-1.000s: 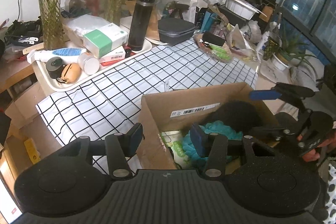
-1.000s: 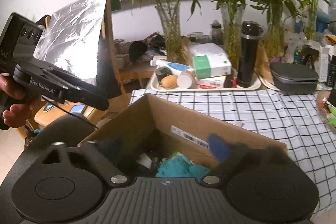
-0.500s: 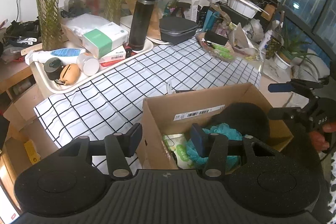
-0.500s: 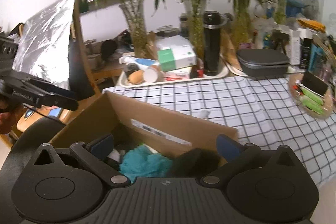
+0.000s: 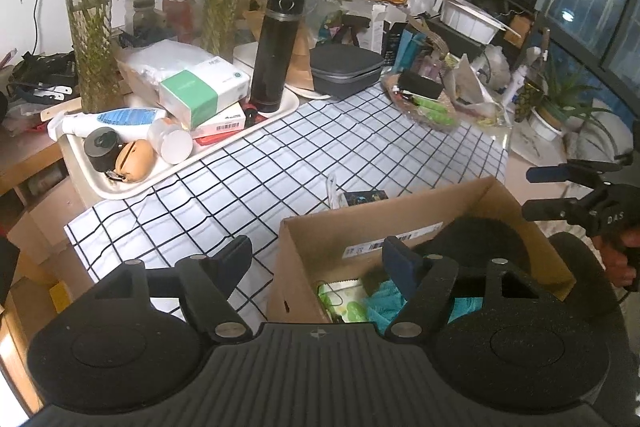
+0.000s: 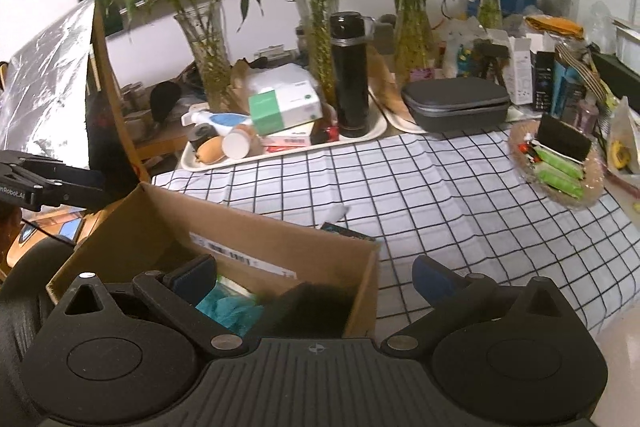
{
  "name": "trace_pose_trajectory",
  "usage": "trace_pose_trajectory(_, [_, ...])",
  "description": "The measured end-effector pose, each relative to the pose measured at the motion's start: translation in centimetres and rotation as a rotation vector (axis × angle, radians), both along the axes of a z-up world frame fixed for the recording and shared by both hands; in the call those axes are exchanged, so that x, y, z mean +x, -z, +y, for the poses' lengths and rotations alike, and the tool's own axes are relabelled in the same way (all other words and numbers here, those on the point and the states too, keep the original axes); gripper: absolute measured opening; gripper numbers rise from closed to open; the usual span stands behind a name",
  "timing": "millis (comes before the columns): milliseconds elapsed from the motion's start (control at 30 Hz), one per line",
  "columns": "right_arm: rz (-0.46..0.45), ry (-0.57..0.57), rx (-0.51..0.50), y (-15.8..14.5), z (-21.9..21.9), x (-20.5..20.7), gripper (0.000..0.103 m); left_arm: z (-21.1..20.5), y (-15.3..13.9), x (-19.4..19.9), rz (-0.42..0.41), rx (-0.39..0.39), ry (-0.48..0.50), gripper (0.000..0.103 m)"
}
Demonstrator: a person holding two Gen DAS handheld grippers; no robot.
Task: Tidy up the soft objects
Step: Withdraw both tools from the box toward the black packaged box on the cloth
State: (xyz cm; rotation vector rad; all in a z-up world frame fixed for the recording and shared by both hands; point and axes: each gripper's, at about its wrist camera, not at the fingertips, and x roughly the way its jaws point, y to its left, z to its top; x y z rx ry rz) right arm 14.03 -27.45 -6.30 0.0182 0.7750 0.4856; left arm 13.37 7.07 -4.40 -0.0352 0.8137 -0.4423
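Observation:
An open cardboard box (image 5: 304, 259) (image 6: 160, 223) stands on the checked cloth. Inside lie a teal fluffy thing (image 5: 384, 303) (image 6: 228, 311), a black furry thing (image 5: 480, 239) (image 6: 316, 303) and a green-and-white pack (image 5: 344, 299). My left gripper (image 5: 318, 255) hovers over the box's left corner, its jaws opening, and the pads touch nothing. My right gripper (image 6: 312, 275) (image 5: 536, 191) is open wide astride the box's right wall and holds nothing. A hand grips it just off the box's right side.
A small dark packet (image 5: 362, 195) lies on the cloth behind the box. Further back stand a cream tray (image 5: 120, 187) with a black flask (image 5: 276, 55) and cartons, a grey case (image 5: 346, 69), a wicker basket (image 5: 428, 107) and glass vases of bamboo. A foil panel (image 6: 52, 87) stands left.
The right gripper has drawn back from over the box to its right side, and its view has swung right. The left jaws have spread wider. The left hand has stayed in place.

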Motion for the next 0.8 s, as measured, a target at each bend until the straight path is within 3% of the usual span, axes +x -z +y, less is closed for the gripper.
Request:
trace_pose_trajectory(367, [0.015, 0.097, 0.031, 0.9, -1.9, 2.5, 0.103, 0.3, 0.5, 2.4, -0.008, 0.001, -0.02, 0.071])
trace_pose_trajectory(800, [0.038, 0.126, 0.045, 2.3, -3.1, 6.4, 0.103, 0.5, 1.7, 5.2, -0.019, -0.001, -0.005, 0.071])
